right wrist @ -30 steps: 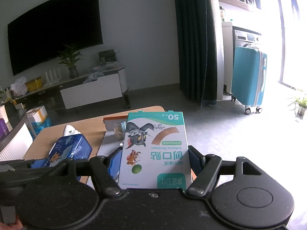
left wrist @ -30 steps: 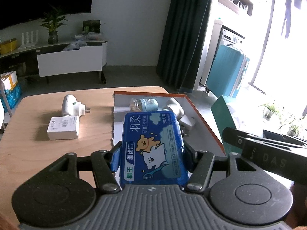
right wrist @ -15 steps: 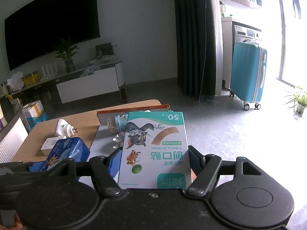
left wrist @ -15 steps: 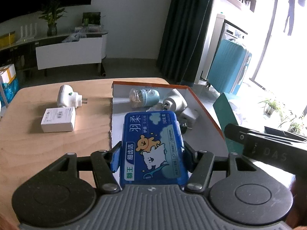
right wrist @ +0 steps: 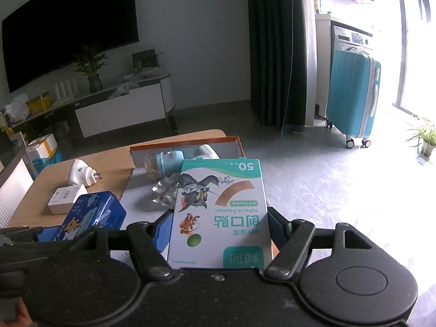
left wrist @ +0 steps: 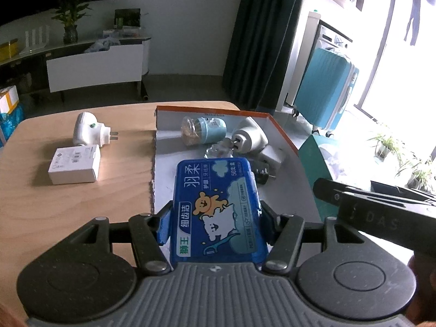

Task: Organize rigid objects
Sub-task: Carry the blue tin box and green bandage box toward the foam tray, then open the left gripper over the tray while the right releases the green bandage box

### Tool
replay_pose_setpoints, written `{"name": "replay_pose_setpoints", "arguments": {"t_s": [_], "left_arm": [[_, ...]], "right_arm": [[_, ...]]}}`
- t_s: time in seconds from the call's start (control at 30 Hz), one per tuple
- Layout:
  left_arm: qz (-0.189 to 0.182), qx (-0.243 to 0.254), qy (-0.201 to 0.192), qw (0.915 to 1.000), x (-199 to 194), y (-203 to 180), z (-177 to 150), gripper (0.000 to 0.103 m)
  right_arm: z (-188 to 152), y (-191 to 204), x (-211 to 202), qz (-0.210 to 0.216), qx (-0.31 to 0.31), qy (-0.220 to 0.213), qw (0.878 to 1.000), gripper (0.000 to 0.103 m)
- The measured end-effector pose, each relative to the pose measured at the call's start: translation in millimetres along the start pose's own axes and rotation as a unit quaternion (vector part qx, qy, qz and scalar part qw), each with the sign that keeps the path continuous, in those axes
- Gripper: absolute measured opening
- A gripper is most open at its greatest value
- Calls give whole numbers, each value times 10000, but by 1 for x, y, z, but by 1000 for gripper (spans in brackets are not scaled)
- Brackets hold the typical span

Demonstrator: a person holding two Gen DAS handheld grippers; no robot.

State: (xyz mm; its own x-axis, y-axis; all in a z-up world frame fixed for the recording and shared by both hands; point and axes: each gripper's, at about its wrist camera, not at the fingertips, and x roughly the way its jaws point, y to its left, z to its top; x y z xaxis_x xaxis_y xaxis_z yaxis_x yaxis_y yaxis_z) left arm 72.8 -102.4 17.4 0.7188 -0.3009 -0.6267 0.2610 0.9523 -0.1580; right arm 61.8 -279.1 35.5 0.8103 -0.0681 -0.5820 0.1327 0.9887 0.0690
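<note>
My left gripper (left wrist: 215,218) is shut on a blue floss-pick box (left wrist: 216,204) and holds it above the near part of an orange-rimmed cardboard tray (left wrist: 283,133). My right gripper (right wrist: 220,229) is shut on a white-and-green adhesive bandage box (right wrist: 220,207) and holds it over the tray's right side (right wrist: 234,140). The blue box also shows in the right wrist view (right wrist: 92,215). In the tray lie a small light-blue bottle (left wrist: 204,130), a white plug-in device (left wrist: 250,137), a white charger (left wrist: 271,158) and a crumpled clear wrapper (left wrist: 218,151).
On the wooden table (left wrist: 68,196) left of the tray lie a white plug-in device (left wrist: 90,129) and a white flat box (left wrist: 75,164). A teal suitcase (right wrist: 351,100) stands on the floor at the right. A TV cabinet (right wrist: 122,109) is behind the table.
Both grippers have moved forward and down over the tray with their boxes still held. The tray and its contents look nearer and larger in both views.
</note>
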Motion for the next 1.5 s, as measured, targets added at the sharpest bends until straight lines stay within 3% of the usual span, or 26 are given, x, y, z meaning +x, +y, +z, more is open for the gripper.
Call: {"name": "replay_pose_setpoints", "arguments": {"t_s": [0.7,1.03,1.1,1.17,1.2,1.5], "left_arm": [[-109,65,202,9997,22,-3,0,62],[-321,85,356,9988,29,-9,-3,63],[-487,82,448,9978,31,-11,-3,64],[-517,70,467,9975,30,-10,-4,81],[-480,74,434,9979,28,-10,-4,83],[-58,-233,183,9995,10,21,6,87]], "right_arm": [[4,-8,22,-20,-10,165,9999,84],[8,-20,7,-125,249,-122,9995,86],[10,-20,4,-117,251,-172,9995,86],[12,-18,1,-96,247,-213,9994,86],[13,-18,0,-86,242,-238,9994,86],[17,3,-4,116,79,-261,9996,87]]}}
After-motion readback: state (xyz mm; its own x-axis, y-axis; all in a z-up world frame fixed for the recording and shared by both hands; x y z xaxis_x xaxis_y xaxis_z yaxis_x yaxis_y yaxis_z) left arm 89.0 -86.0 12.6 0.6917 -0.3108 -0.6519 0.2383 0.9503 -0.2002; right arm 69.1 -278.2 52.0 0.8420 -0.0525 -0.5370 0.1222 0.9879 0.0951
